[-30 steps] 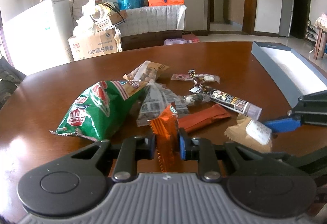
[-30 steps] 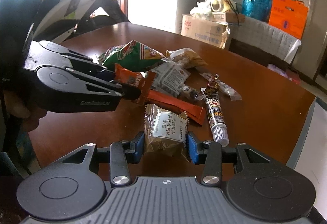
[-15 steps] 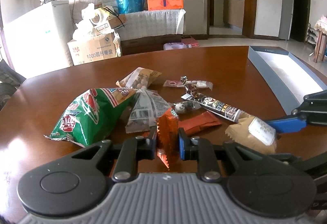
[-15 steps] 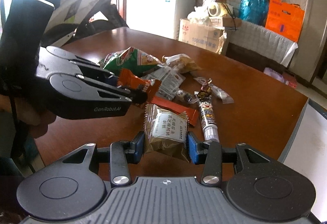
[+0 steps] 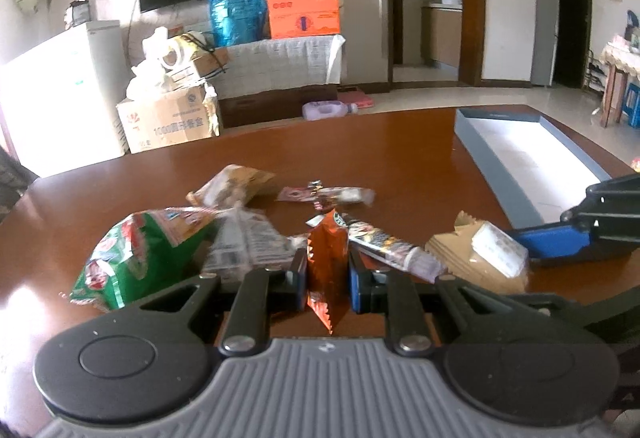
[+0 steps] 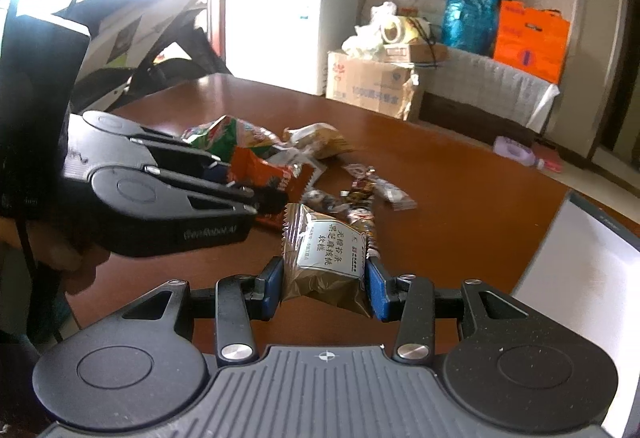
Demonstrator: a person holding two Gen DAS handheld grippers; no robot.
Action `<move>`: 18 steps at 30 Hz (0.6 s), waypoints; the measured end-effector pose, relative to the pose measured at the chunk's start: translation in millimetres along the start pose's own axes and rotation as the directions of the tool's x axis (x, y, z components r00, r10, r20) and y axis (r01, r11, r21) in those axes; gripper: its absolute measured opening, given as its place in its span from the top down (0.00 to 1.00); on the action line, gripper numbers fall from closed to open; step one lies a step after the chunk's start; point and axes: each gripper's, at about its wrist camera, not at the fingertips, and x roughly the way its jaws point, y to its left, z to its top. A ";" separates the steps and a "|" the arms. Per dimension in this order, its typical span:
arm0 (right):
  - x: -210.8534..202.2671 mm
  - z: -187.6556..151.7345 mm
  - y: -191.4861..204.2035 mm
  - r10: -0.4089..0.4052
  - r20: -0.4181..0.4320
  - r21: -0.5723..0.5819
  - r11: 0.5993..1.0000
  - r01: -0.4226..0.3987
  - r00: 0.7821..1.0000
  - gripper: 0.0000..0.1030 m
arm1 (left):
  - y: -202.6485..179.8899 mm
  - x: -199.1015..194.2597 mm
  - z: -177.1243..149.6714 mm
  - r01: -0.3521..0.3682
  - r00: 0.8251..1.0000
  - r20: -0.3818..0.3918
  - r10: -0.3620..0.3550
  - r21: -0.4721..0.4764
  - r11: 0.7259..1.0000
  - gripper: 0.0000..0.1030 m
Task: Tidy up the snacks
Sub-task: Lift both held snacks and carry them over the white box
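Left wrist view shows your left gripper point(image 5: 327, 272) clamped on an orange packet point(image 5: 326, 270), which stands on edge between the blue pads with its crimped lower end hanging down toward the camera. Beyond it the rest of the snacks lie in a loose heap on the brown table point(image 5: 400, 150): a green bag point(image 5: 136, 258) at left, a clear printed packet point(image 5: 248, 246) just beside it, a tan bag point(image 5: 236, 186) farther back, a small clear-wrapped sweet point(image 5: 328, 195) behind the orange packet, and a long tube snack point(image 5: 394, 248) running off to the right. At the far right your right gripper point(image 5: 500, 250) enters from the side, one blue pad against a brown packet point(image 5: 480, 258) with a white label.

From the right wrist, your right gripper point(image 6: 326, 284) has both blue pads pressed against the sides of that brown packet point(image 6: 326, 258), label facing up; it looks held clear of the table, though the contact below is hidden. Your left gripper point(image 6: 262, 198) reaches in from the left, held by your left hand point(image 6: 60, 258), with the orange packet point(image 6: 264, 174) pinched at its tip. The two packets are near each other but apart. Behind them you can see the green bag point(image 6: 224, 132), the tan bag point(image 6: 320, 140) and the sweets strewn on the table point(image 6: 460, 198).

A shallow grey box point(image 5: 480, 154) with a white inside sits on the table to your right, well apart from the heap; in the right wrist view its white floor point(image 6: 580, 270) fills the right edge.
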 end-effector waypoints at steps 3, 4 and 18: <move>-7.9 -0.7 -9.4 -0.025 0.013 0.016 1.000 0.025 1.000 0.57 | -14.4 -0.6 7.1 0.007 1.000 0.019 -0.007 0.021 1.000 0.84; -10.9 -1.0 -13.6 -0.035 0.019 0.027 0.999 0.034 0.999 0.57 | -18.3 -1.4 9.5 0.009 1.000 0.027 -0.010 0.026 1.000 0.84; -45.6 -15.8 -77.0 -0.186 0.060 0.164 0.971 0.174 0.981 0.57 | -92.6 8.8 51.2 0.087 0.993 0.077 -0.092 0.065 0.994 0.84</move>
